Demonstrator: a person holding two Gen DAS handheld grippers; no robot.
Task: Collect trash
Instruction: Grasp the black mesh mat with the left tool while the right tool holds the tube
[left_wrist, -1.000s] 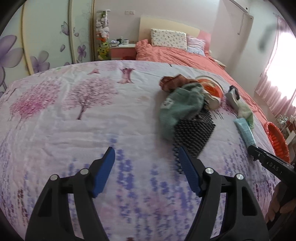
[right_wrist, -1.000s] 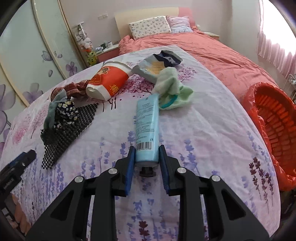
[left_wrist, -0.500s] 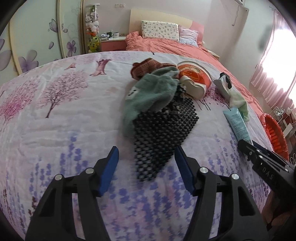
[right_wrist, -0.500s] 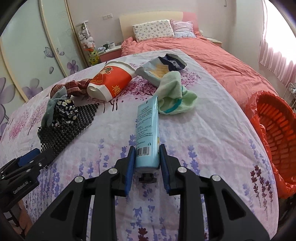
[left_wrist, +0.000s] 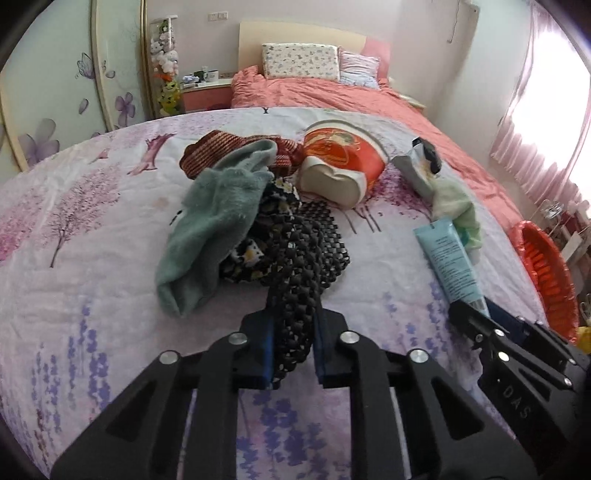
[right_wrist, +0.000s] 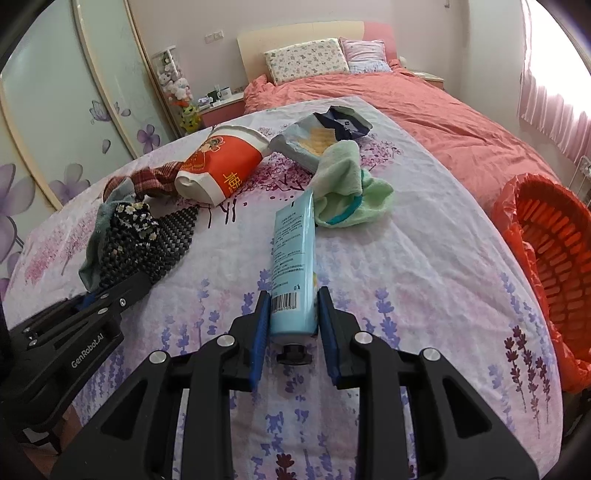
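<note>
Left claw (left_wrist: 291, 336) reached black mesh mat (left_wrist: 306, 251), closing on it; right claw (right_wrist: 291, 317) clamps blue tube (right_wrist: 293, 254).

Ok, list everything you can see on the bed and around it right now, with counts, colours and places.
Mesh mat: 1, black, bed centre-left, near end between the left jaws.
Tube: 1, light blue, cap end between the right jaws.
Paper cup: 1, red and white, crushed, on its side.
Snack bag: 1, grey-blue, torn open.
Socks: grey-green, pale green, red striped, black floral.
Basket: 1, orange, beside the bed.
Left gripper: closing on the mat.
Right gripper: shut on the tube.
</note>
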